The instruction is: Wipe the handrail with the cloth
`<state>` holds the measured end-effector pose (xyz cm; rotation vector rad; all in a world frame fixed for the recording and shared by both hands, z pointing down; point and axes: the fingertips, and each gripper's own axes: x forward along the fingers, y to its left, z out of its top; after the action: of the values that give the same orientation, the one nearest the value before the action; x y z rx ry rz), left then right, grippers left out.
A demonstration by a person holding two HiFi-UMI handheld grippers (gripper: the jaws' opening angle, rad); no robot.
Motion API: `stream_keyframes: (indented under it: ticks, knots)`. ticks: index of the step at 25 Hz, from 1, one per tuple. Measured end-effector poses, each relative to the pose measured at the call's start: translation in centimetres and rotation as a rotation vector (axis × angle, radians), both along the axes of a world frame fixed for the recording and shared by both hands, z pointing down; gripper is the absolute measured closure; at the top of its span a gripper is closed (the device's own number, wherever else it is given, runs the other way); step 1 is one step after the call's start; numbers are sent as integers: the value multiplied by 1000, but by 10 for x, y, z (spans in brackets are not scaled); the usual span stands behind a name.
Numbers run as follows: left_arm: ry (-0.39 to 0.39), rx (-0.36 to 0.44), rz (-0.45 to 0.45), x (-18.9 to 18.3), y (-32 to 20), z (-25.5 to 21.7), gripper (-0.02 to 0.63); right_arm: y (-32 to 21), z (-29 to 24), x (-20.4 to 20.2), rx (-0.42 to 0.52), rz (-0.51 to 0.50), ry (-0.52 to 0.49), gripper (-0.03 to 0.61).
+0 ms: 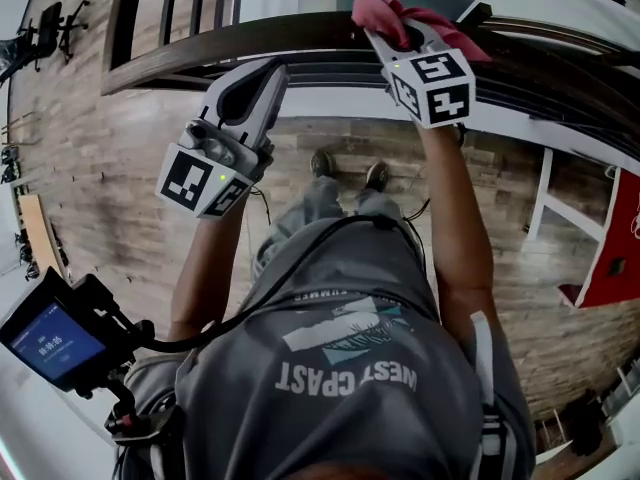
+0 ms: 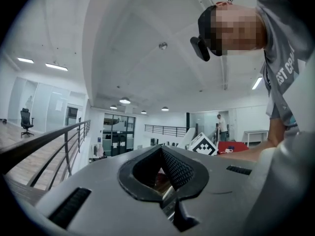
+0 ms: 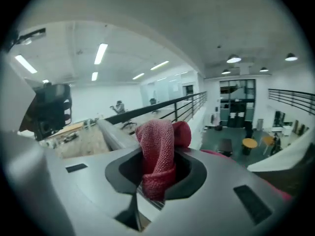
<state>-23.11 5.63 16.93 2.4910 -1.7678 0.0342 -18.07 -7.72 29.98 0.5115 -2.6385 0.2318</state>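
A dark handrail runs across the top of the head view. My right gripper is held up at the rail, shut on a red cloth that bunches out past its tips onto the rail. In the right gripper view the cloth stands folded between the jaws of the right gripper, with the handrail beyond. My left gripper hovers just short of the rail to the left, jaws together and empty. The left gripper view shows the left gripper with nothing in it and the handrail at its left.
Horizontal railing bars run under the handrail, with an open drop to a lower floor behind. I stand on a wood floor. A small screen device hangs at lower left. A red cabinet and white table legs stand right.
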Motion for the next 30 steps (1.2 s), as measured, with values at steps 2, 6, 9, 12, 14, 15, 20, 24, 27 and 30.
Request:
stream_keyframes:
  ticks: [2,6,9,12,14,15,20,24,27,30]
  knots:
    - [-11,6,-10,-6,3,-2,607,-41,0,60,1,185,-32,508]
    - [-35,16,-61,-23,19,-1,607,-86,16,144,-7,394,-12,508]
    - [-22,20,-73,-45,46,10,607,-38,23,79,-11,283,12,508]
    - [5,38,-45,-121,80,12,607,40,22,-71,23,129,54,508]
    - [30,47,-15,-189,102,10,607,88,18,-176,28,44,60,508]
    - [41,50,0,-220,112,9,607,107,17,-219,15,13,54,508]
    - [49,66,17,-344,165,2,607,107,4,-258,-16,201,22,508]
    - [68,61,4,-407,188,5,607,72,6,-186,-16,532,63,508]
    - [78,49,21,-425,186,12,607,88,14,-243,-25,459,72,508]
    - [86,40,53,-422,181,15,607,133,20,-350,12,258,133,508]
